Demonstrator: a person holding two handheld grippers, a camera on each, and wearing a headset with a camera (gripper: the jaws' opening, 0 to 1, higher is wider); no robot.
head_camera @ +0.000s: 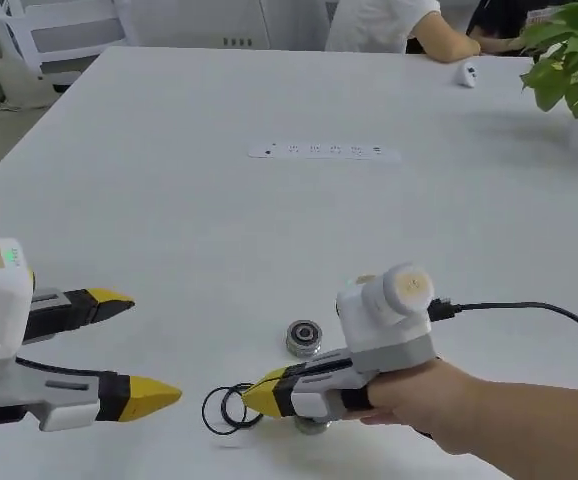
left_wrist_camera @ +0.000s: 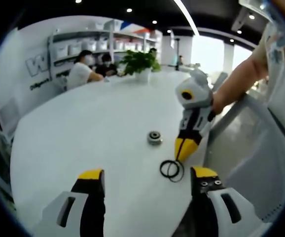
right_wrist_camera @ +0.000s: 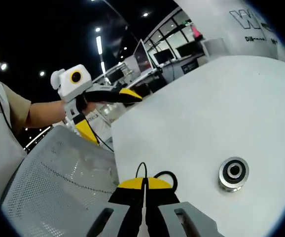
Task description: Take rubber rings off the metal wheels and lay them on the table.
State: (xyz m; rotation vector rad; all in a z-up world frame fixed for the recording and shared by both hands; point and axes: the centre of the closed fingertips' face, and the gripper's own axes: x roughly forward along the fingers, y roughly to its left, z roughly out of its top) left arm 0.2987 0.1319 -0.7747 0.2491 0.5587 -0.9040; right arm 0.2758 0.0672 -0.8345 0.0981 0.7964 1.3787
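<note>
Two black rubber rings (head_camera: 225,408) (left_wrist_camera: 170,170) (right_wrist_camera: 166,175) lie overlapped near the table's front edge. My right gripper (head_camera: 257,393) (left_wrist_camera: 183,149) (right_wrist_camera: 144,183) is shut, its yellow tips at the rings' right edge, and a thin loop of one ring comes out from between them. A metal wheel (head_camera: 304,337) (left_wrist_camera: 155,137) (right_wrist_camera: 233,173) lies flat just beyond, apart from the rings. A second metal piece (head_camera: 312,427) peeks out from under the right gripper, mostly hidden. My left gripper (head_camera: 136,346) (left_wrist_camera: 147,173) (right_wrist_camera: 108,111) hovers open to the left of the rings, holding nothing.
A white power strip (head_camera: 324,151) lies mid-table. At the far end are a potted plant (head_camera: 569,55) (left_wrist_camera: 140,61), a white mouse (head_camera: 466,73) and seated people (head_camera: 389,25). The right gripper's black cable (head_camera: 529,308) trails right. A mesh chair (right_wrist_camera: 58,182) stands beside the table edge.
</note>
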